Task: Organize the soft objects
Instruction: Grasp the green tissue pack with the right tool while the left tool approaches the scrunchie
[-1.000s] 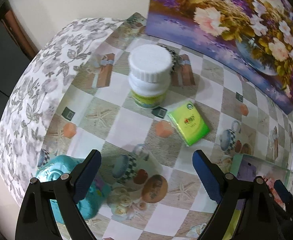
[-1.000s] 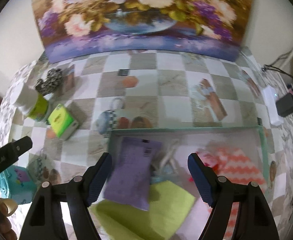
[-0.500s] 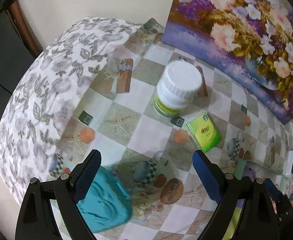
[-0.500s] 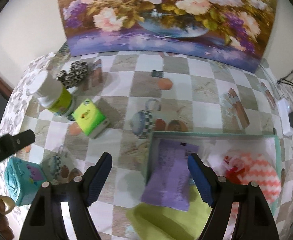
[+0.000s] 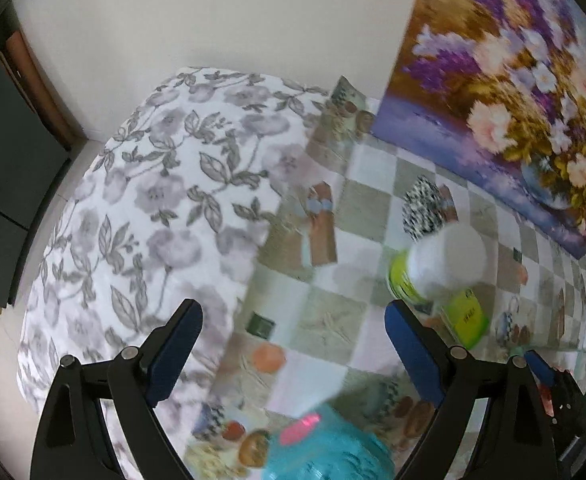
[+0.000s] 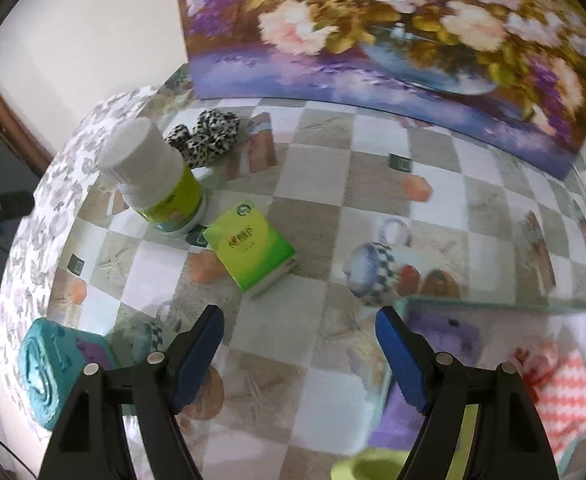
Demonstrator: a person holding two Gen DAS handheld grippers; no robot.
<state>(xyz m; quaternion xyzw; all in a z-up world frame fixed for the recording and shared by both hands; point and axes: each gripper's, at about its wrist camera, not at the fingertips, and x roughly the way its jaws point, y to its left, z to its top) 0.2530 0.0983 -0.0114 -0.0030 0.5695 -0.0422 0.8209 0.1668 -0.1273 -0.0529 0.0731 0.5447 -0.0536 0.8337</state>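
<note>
A green tissue pack lies on the checkered tablecloth ahead of my open, empty right gripper; it also shows in the left wrist view. A leopard-print scrunchie lies behind a white-capped bottle; the left wrist view shows the scrunchie and the bottle too. A teal box sits at the table's left edge, and in the left wrist view it lies under my open, empty left gripper. A tray at right holds a purple pack, a coral chevron cloth and a lime cloth.
A flower painting leans on the wall behind the table. The floral cloth drapes over the table's left edge. A dark doorway is at far left.
Both grippers have swung left. The left view now faces the table's left edge, with the teal box low in frame. The right view now centres the tissue pack, and the tray has slid right.
</note>
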